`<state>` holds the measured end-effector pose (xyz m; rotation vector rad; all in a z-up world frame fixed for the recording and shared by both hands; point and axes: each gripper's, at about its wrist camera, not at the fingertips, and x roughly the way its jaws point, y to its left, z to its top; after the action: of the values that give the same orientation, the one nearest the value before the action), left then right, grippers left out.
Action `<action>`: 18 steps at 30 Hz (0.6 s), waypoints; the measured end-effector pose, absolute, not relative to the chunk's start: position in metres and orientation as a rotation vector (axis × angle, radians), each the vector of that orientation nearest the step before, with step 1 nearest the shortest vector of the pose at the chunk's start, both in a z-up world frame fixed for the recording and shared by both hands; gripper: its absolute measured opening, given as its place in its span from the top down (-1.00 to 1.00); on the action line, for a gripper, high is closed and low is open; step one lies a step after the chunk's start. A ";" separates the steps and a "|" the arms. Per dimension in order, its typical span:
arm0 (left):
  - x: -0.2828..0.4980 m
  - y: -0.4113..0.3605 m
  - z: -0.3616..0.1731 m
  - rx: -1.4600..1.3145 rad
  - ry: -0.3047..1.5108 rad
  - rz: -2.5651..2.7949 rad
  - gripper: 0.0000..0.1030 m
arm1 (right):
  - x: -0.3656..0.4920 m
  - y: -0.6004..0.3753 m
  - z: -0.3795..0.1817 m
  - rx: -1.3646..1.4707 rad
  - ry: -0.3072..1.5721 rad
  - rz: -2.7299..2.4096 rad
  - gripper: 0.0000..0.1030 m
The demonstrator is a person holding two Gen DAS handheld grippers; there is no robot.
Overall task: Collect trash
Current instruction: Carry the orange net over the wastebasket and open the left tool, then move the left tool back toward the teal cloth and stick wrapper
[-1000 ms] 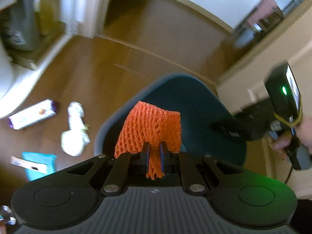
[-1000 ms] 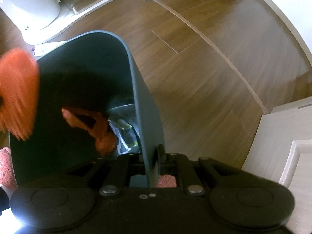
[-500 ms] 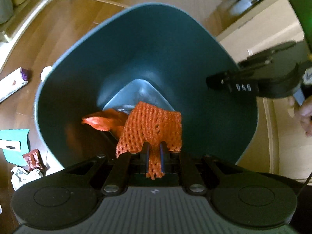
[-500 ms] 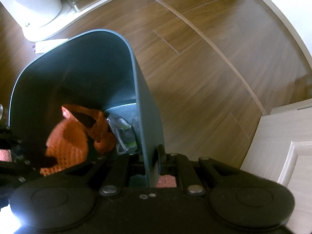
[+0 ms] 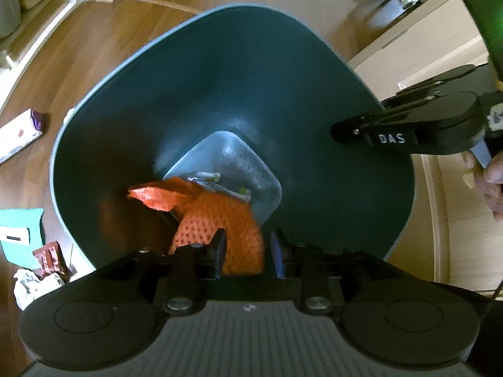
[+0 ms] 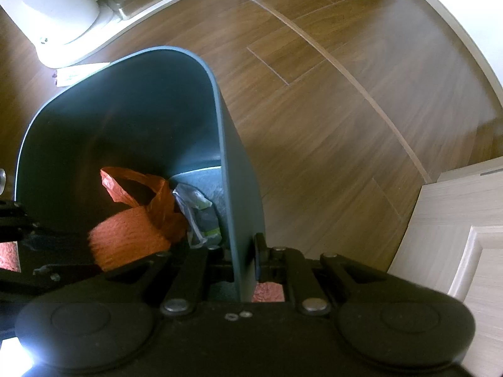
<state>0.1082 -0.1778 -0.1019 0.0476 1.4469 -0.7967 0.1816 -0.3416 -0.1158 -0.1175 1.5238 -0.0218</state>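
A dark teal trash bin (image 5: 314, 94) fills the left wrist view; its wall also shows in the right wrist view (image 6: 125, 110). My left gripper (image 5: 246, 253) is open over the bin mouth. The orange foam net (image 5: 217, 220) is dropping free between its fingers into the bin; it also shows in the right wrist view (image 6: 125, 238). An orange plastic bag (image 6: 138, 188) and a clear wrapper (image 6: 195, 207) lie at the bin's bottom. My right gripper (image 6: 242, 254) is shut on the bin's wall; it also shows in the left wrist view (image 5: 408, 128).
On the wooden floor left of the bin lie a white and purple packet (image 5: 19, 135), a teal card packet (image 5: 19, 235), a brown wrapper (image 5: 50, 257) and crumpled white paper (image 5: 31, 286). A white appliance (image 6: 53, 9) stands far left. A pale cabinet (image 6: 456, 220) is right.
My left gripper opened and let go of the orange net, which is falling into the bin. The right gripper kept its hold on the bin wall.
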 end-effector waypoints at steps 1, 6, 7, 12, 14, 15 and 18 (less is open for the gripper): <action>0.107 -0.177 -0.100 0.050 1.438 -0.800 0.39 | 0.182 -0.342 -0.116 -0.115 1.523 -0.024 0.84; 0.105 -0.172 -0.090 0.027 1.379 -0.802 -0.42 | 0.181 -0.343 -0.116 -0.113 1.522 -0.024 0.84; 0.106 -0.170 -0.086 0.021 1.366 -0.799 -0.42 | 0.181 -0.343 -0.116 -0.113 1.522 -0.024 0.84; 0.110 -0.156 -0.065 -0.001 1.309 -0.785 -0.42 | 0.180 -0.344 -0.116 -0.113 1.523 -0.022 0.84; 0.114 -0.146 -0.058 -0.016 1.288 -0.770 -0.42 | 0.180 -0.345 -0.116 -0.108 1.525 -0.024 0.84; 0.116 -0.140 -0.054 -0.022 1.275 -0.765 -0.42 | 0.180 -0.346 -0.116 -0.106 1.525 -0.024 0.84; 0.125 -0.118 -0.043 -0.026 1.229 -0.738 -0.42 | 0.182 -0.347 -0.116 -0.101 1.528 -0.026 0.84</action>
<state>0.1246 -0.1183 -0.0425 -0.0258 1.2290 -0.7384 0.1817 -0.3468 -0.1157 -0.1012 1.5278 -0.0259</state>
